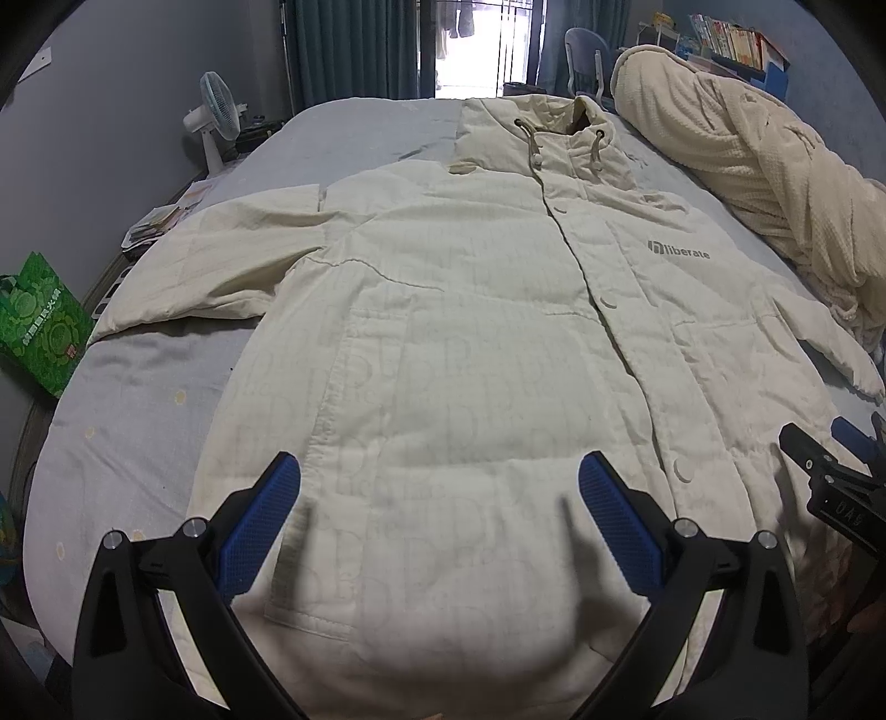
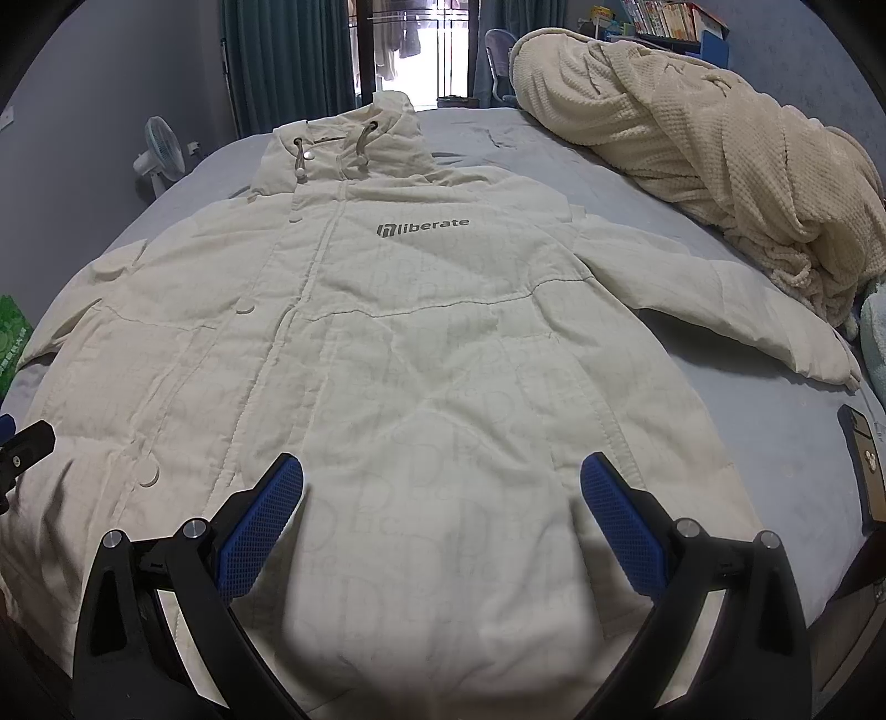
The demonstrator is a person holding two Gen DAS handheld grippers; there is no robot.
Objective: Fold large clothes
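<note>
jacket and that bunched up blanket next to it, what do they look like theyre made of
The jacket looks like a matte, cream woven shell, possibly cotton or a blend, with light padding: stitched seams puff slightly, and a faint grid and letter pattern shows. The blanket looks like soft plush fleece with a waffle texture, judging by its bumpy nap and limp folds.

Beyond my jaws I saw a bed (image 1: 144, 399) under a grey-blue sheet, and straight ahead past its far end a bright barred doorway (image 1: 482, 44) flanked by teal curtains (image 1: 354, 50), the only strong light. Ahead and left of the jaws a white fan (image 1: 213, 119) stood against a grey wall (image 1: 111, 111), with a green bag (image 1: 41, 324) nearer on that side. Ahead and right lay a heaped cream blanket (image 2: 720, 144), with a shelf of books (image 2: 664, 19) and a pale chair (image 2: 498, 55) behind it.
</note>
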